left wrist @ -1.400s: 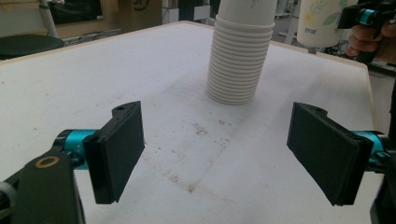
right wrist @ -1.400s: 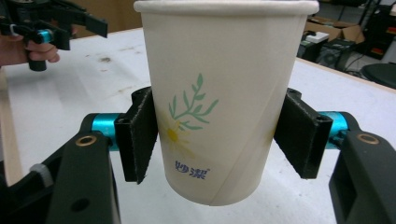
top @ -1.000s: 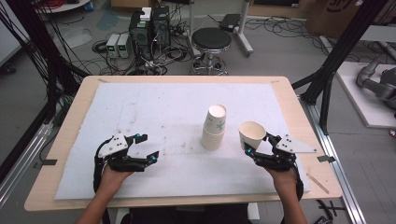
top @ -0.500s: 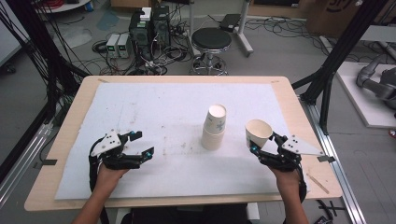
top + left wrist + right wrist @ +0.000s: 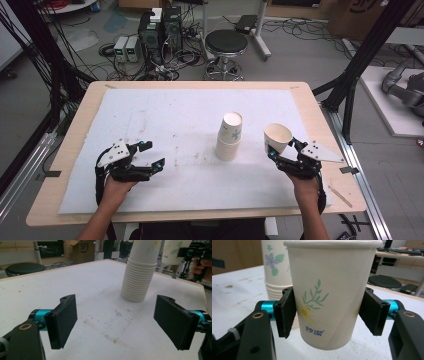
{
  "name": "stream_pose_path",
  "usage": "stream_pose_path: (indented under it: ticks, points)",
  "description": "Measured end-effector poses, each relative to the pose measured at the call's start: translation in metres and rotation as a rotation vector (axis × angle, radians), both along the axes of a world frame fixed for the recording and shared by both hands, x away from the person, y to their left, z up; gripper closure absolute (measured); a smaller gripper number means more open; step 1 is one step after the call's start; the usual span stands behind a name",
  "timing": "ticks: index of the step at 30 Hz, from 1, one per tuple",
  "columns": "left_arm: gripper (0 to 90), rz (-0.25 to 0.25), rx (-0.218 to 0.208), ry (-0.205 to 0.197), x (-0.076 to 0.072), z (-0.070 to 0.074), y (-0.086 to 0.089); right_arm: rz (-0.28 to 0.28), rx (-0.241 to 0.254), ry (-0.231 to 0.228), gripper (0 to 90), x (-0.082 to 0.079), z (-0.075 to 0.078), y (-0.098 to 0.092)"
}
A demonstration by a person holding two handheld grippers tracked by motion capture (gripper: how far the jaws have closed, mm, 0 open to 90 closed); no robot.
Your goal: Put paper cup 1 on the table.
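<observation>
Paper cup (image 5: 329,295) pinched upright in the right claw (image 5: 281,149), lifted above the counter's (image 5: 320,125) near right side.
Left claw (image 5: 150,155) rests spread and empty, near left. Farther in, mid-counter, stands the cup stack (image 5: 230,136). Squeezing harder could crumple the thin cup; loosening could drop it.

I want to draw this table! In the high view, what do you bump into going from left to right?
Left gripper, jaws open and empty → stack of paper cups → single paper cup → right gripper holding that cup.
</observation>
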State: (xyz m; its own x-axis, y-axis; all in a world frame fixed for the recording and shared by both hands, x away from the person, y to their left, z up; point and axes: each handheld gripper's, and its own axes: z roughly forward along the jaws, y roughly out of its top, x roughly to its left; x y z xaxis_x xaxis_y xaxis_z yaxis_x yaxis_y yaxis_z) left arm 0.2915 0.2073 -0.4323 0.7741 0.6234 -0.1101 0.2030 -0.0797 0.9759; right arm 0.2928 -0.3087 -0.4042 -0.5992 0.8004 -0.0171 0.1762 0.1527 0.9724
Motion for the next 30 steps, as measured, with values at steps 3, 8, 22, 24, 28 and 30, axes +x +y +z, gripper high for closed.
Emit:
stream_pose_path:
  ticks: [3, 8, 22, 24, 28, 30]
  points:
    - [18.9, 0.0, 0.001, 0.004, -0.001, 0.0, 0.0, -0.022, 0.004, 0.018, 35.3, 0.004, 0.0, -0.001]
    - [18.9, 0.002, 0.001, 0.001, -0.002, 0.001, 0.001, -0.061, 0.011, 0.047, 35.3, 0.022, 0.0, -0.002]
    - [19.2, -0.01, 0.016, 0.012, -0.001, -0.001, -0.004, -0.211, -0.04, 0.187, 35.3, 0.059, -0.021, 0.004]
    - [19.3, -0.009, 0.014, 0.013, -0.001, -0.001, -0.004, -0.228, -0.067, 0.216, 35.3, 0.062, -0.026, 0.004]
    - [19.5, -0.01, 0.019, 0.015, -0.001, -0.001, -0.004, -0.232, -0.11, 0.266, 35.3, 0.065, -0.031, 0.008]
    - [19.6, -0.007, 0.016, 0.014, -0.001, -0.001, -0.004, -0.231, -0.136, 0.276, 35.3, 0.065, -0.032, 0.01]
